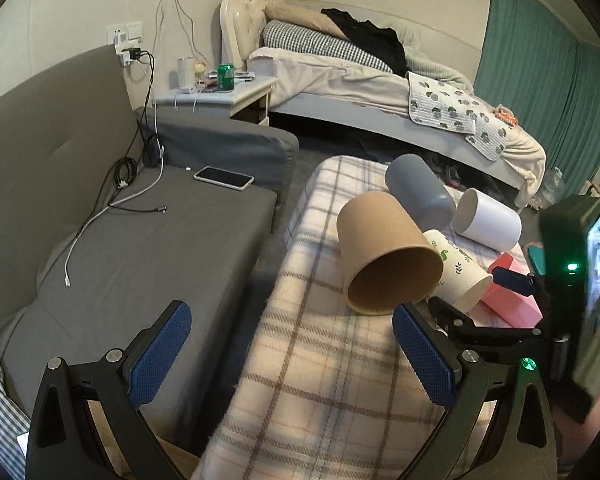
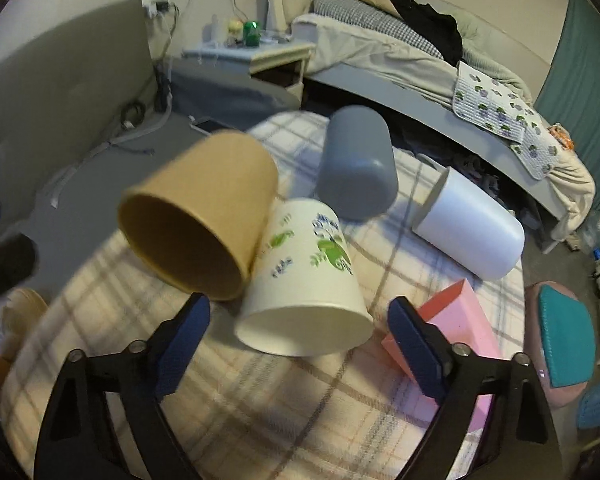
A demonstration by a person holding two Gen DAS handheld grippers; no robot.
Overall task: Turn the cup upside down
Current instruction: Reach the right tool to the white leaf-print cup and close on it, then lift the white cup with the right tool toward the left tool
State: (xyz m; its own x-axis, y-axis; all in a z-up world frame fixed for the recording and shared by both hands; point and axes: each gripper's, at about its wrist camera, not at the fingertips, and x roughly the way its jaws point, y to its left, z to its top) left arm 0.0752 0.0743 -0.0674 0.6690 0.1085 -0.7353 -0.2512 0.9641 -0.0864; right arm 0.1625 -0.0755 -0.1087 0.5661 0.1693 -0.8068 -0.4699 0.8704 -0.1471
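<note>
Several cups lie on a plaid-covered table. A brown paper cup lies on its side, mouth toward me; it also shows in the left wrist view. A white paper cup with green leaf print lies beside it, mouth toward my right gripper, which is open and empty just in front of it. A grey cup stands mouth down behind. A white cup lies on its side at right. My left gripper is open and empty, short of the brown cup.
A pink box lies at the table's right, by my right gripper's right finger. A grey sofa with a phone and cables stands left of the table. A bed and nightstand are behind.
</note>
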